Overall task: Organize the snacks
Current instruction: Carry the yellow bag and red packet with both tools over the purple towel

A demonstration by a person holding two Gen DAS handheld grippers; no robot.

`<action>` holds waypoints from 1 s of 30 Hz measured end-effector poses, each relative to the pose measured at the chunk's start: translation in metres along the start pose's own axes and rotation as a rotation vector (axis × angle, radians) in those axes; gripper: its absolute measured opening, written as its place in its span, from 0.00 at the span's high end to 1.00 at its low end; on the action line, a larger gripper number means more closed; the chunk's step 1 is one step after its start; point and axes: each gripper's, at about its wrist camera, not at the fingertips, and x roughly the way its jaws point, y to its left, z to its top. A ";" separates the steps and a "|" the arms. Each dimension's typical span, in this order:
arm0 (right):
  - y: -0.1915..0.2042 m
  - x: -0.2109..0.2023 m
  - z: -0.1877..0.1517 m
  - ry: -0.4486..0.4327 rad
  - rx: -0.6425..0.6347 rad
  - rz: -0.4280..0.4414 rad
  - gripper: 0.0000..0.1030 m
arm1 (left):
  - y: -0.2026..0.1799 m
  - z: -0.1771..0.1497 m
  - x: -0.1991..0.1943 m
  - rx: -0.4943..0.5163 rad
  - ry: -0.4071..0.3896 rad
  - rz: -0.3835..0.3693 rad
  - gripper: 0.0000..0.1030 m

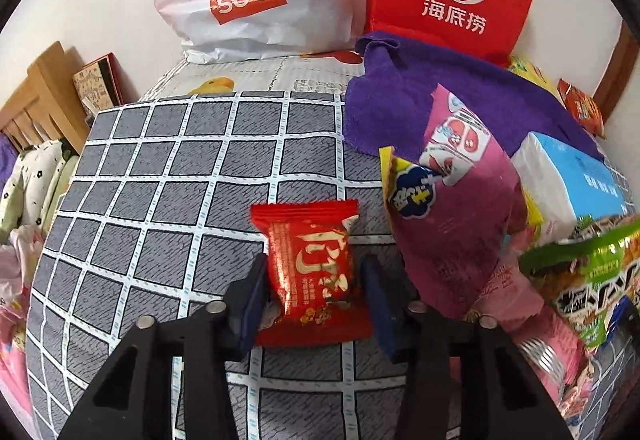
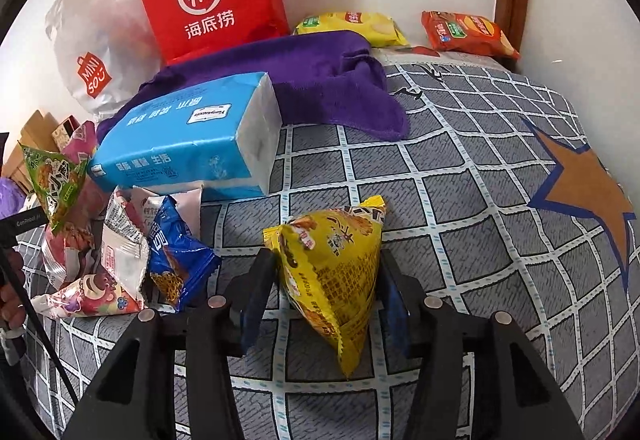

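A: Two packets in play. The red packet (image 1: 314, 272) lies flat on the grey checked bedspread (image 1: 160, 180), between the pads of the left claw (image 1: 316, 304). The near pad looks to touch its edge; I cannot tell whether the far one presses yet.

B: Handling?

A: Judged light, crinkly foil, air-puffed and slippery. Take it across the middle, not by the crimped ends, and squeeze gently, since the contents may crush.

B: And the other side?

A: The yellow triangular packet (image 2: 336, 272) stands tilted on the bedspread, inside the right claw (image 2: 328, 300), jaws part open and close on both flanks; a firm hold is not clear. Soft, and likely to tip.

B: Pose?

A: Both claws pitch steeply downward, fingers straddling their packets.
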 end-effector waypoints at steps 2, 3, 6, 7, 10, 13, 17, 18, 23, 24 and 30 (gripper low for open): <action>-0.001 0.000 0.000 0.001 0.014 -0.005 0.50 | 0.003 -0.001 -0.004 -0.009 0.002 -0.045 0.61; -0.002 -0.001 0.000 0.000 0.028 -0.003 0.52 | 0.005 -0.001 -0.006 -0.018 0.001 -0.053 0.61; -0.003 -0.003 0.000 0.006 0.041 0.002 0.55 | 0.009 -0.005 -0.014 -0.023 0.012 -0.073 0.61; -0.003 -0.005 0.000 0.007 0.044 0.003 0.56 | 0.010 -0.006 -0.016 -0.023 0.015 -0.081 0.61; -0.003 -0.015 0.001 -0.007 0.045 0.007 0.59 | 0.014 -0.013 -0.027 -0.020 0.027 -0.101 0.61; -0.001 -0.024 0.001 -0.023 0.052 0.004 0.61 | 0.016 -0.018 -0.038 -0.007 0.022 -0.105 0.61; 0.001 -0.033 0.002 -0.035 0.074 0.024 0.62 | 0.016 -0.022 -0.056 0.010 0.011 -0.130 0.61; 0.002 -0.037 0.003 -0.041 0.073 0.020 0.62 | 0.017 -0.023 -0.060 0.013 0.012 -0.140 0.61; 0.006 -0.054 0.004 -0.063 0.077 0.028 0.62 | 0.014 -0.021 -0.081 0.044 -0.011 -0.186 0.61; 0.007 -0.059 0.005 -0.071 0.083 0.036 0.62 | 0.014 -0.021 -0.086 0.052 -0.020 -0.191 0.61; 0.019 -0.086 0.008 -0.117 0.071 0.039 0.62 | 0.002 -0.016 -0.115 0.090 -0.057 -0.231 0.61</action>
